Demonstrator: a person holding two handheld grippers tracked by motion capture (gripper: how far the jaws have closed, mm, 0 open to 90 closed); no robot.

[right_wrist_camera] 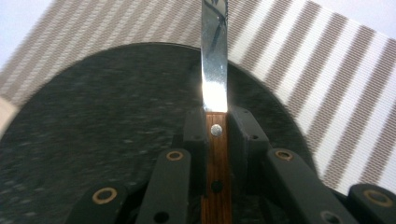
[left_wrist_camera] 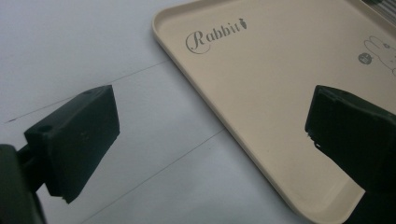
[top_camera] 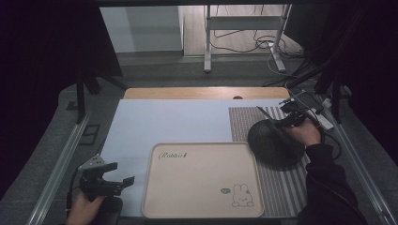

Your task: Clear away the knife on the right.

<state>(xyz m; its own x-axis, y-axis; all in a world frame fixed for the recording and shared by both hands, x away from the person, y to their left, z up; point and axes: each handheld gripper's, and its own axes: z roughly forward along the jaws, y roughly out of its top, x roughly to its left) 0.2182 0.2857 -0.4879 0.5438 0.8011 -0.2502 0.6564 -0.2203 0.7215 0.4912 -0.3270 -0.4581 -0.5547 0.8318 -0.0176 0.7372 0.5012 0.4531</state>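
The right tool (right_wrist_camera: pixel 216 128) clamps a wooden-handled knife (right_wrist_camera: pixel 214 60) above the dark round plate (top_camera: pixel 274 145) on the striped mat (top_camera: pixel 286 185) at right, while the left tool (top_camera: pixel 117 180) hangs released just left of the beige tray (top_camera: pixel 202 183).

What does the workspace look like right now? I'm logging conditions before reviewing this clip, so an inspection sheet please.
Surface: pale blue table top, wooden edge at the far side; striped placemat on the right.
Job's things: knife with wooden handle, blade over the dark round plate on the placemat; beige rabbit tray, nothing on it.
Clutter: nothing seen.
Grippers: right gripper shut on the knife handle; left gripper open, jaws wide, beside the tray's left edge, holding nothing.
Cables: loose cables on the floor beyond the table.
Surroundings: metal stand legs behind; dark curtains either side.
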